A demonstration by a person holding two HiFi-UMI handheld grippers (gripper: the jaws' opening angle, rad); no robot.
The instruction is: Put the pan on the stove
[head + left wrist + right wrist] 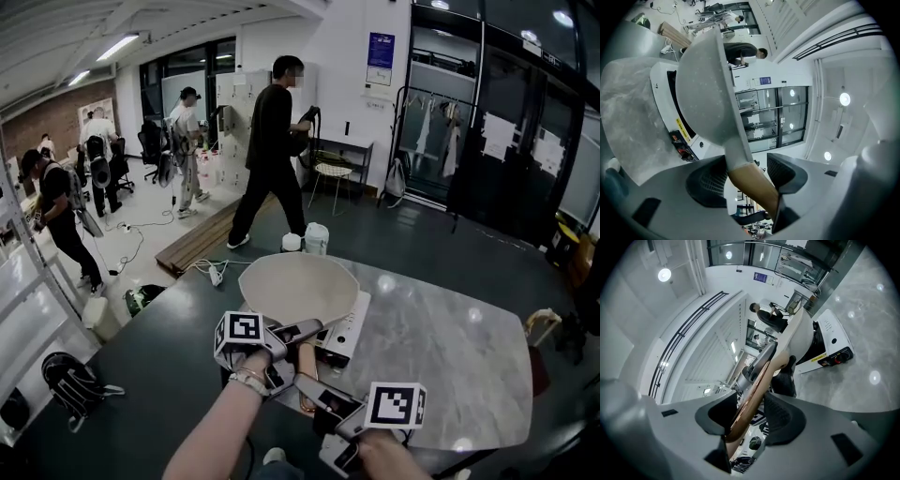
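Left gripper (750,174) and right gripper (749,417), level, clamped on brown wooden handle (306,364) of pale round pan (295,286).

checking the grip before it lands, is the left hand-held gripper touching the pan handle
Touching. The left gripper view shows the left hand-held gripper clamping the pan handle between both pads.

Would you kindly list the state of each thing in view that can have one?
pan, held by its handle above the stove; contact with it cannot be told.
handle, clamped by both grippers.
stove, on the table, no flame in sight.
left gripper, shut on the handle.
right gripper, shut on the handle.
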